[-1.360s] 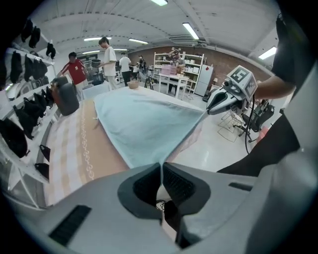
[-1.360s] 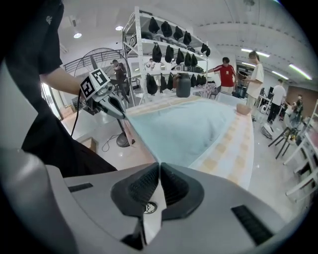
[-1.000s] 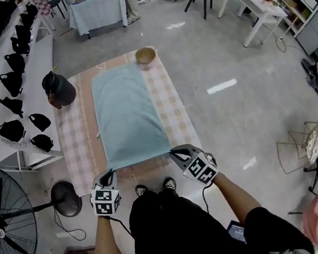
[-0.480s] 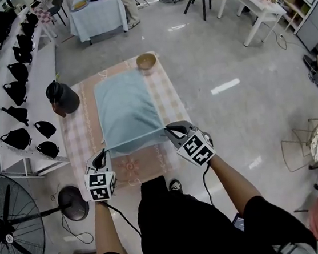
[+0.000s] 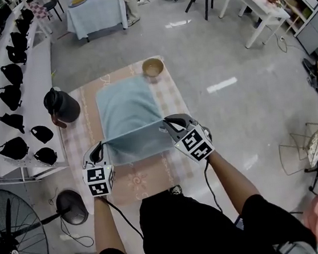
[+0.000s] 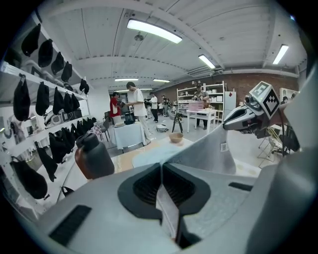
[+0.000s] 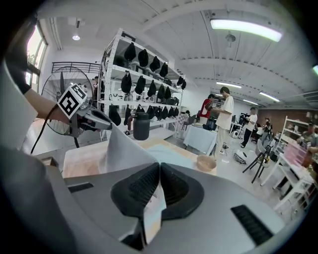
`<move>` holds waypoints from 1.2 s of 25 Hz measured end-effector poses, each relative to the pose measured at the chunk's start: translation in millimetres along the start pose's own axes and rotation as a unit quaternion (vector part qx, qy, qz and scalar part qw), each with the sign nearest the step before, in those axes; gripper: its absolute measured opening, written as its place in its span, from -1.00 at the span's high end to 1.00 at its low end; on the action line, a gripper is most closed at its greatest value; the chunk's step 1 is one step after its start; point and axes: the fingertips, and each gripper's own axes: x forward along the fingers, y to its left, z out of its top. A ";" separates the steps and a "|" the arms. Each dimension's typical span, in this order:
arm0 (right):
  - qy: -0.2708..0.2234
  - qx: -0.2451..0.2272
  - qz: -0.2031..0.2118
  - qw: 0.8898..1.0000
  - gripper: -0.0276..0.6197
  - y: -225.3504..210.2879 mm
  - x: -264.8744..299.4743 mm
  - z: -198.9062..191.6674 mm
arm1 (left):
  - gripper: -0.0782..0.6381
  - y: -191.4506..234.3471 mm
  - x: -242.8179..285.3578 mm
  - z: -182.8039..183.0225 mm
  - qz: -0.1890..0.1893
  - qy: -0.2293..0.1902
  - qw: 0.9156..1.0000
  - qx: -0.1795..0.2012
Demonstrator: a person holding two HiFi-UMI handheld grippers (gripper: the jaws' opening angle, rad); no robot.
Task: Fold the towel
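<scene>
Pale blue towel, soft, its near edge stretched taut. Left gripper and right gripper each clamp a corner over the pink checked surface.

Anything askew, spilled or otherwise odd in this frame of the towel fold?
Nothing stands out. The left gripper and right gripper each clamp a near corner of the towel, its lifted edge stretched fairly even between them. The bowl and the dark jug stand upright at the edges of the checked cloth, with no spill visible.

Black clothing; the grey left claw and right claw bear black-and-white marker cubes, with black cables.
</scene>
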 end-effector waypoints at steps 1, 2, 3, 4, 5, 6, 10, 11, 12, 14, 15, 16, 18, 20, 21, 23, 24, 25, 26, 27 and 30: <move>0.001 0.001 -0.002 1.000 0.87 -5.2 8.8 3.3 | 0.73 7.0 8.9 2.4 -0.001 0.000 1.000 -0.002; 0.003 0.002 -0.004 1.000 0.87 -10.5 17.7 6.2 | 0.73 13.8 18.0 4.8 -0.002 0.001 1.000 -0.003; 0.005 0.003 -0.006 1.000 0.87 -16.2 26.8 8.7 | 0.73 20.2 27.3 7.3 -0.004 0.001 1.000 -0.004; 0.007 0.004 -0.009 1.000 0.87 -22.5 35.9 10.9 | 0.73 26.2 36.9 9.8 -0.005 0.002 1.000 -0.004; 0.009 0.005 -0.012 1.000 0.87 -29.2 45.0 12.9 | 0.73 31.8 46.7 12.4 -0.008 0.003 1.000 -0.004; 0.011 0.007 -0.016 1.000 0.87 -36.2 54.3 14.5 | 0.73 37.2 56.8 14.7 -0.010 0.003 1.000 -0.004; 0.020 0.013 -0.027 0.999 0.87 -62.6 92.1 18.2 | 0.73 58.5 98.7 21.5 -0.020 0.008 1.000 -0.005; 0.022 0.013 -0.030 0.999 0.87 -68.5 100.9 18.5 | 0.73 63.4 108.4 23.5 -0.022 0.007 1.000 -0.006; 0.023 0.013 -0.032 0.999 0.87 -74.1 109.2 18.5 | 0.73 68.2 117.6 25.9 -0.024 0.007 1.000 -0.007; 0.025 0.015 -0.038 0.999 0.87 -85.5 124.8 18.9 | 0.73 77.3 134.9 32.0 -0.026 0.006 1.000 -0.007; 0.026 0.016 -0.040 0.999 0.87 -91.3 132.4 19.4 | 0.73 81.9 143.2 35.9 -0.027 0.004 1.000 -0.006; 0.026 0.017 -0.043 0.999 0.87 -96.8 140.0 20.2 | 0.73 86.7 151.2 39.8 -0.028 0.003 1.000 -0.005; 0.027 0.019 -0.047 0.998 0.87 -106.9 155.2 22.0 | 0.73 96.0 166.3 45.3 -0.030 0.000 1.000 -0.006; 0.029 0.019 -0.051 0.998 0.87 -117.3 169.7 23.4 | 0.73 103.3 181.2 47.6 -0.031 0.002 1.000 -0.004; 0.031 0.019 -0.053 0.998 0.87 -122.6 176.6 24.0 | 0.73 106.3 188.3 48.1 -0.031 0.005 1.000 -0.003; 0.035 0.019 -0.056 0.998 0.86 -132.2 190.0 24.8 | 0.73 111.9 201.6 48.0 -0.031 0.009 0.999 0.000; 0.037 0.020 -0.057 0.998 0.86 -136.1 196.9 25.0 | 0.73 115.0 207.8 47.2 -0.030 0.011 0.999 0.000; 0.039 0.019 -0.057 0.997 0.86 -139.5 203.6 25.0 | 0.73 118.1 213.6 46.4 -0.030 0.014 0.999 0.000; 0.041 0.019 -0.058 0.997 0.86 -142.8 209.9 24.9 | 0.73 121.2 219.3 46.2 -0.029 0.015 0.999 -0.001; 0.043 0.019 -0.059 0.997 0.86 -146.2 215.6 24.6 | 0.73 123.9 225.0 46.8 -0.029 0.016 0.999 -0.002; 0.048 0.023 -0.066 0.996 0.86 -155.7 228.7 22.7 | 0.73 130.0 241.4 49.6 -0.032 0.017 0.999 -0.004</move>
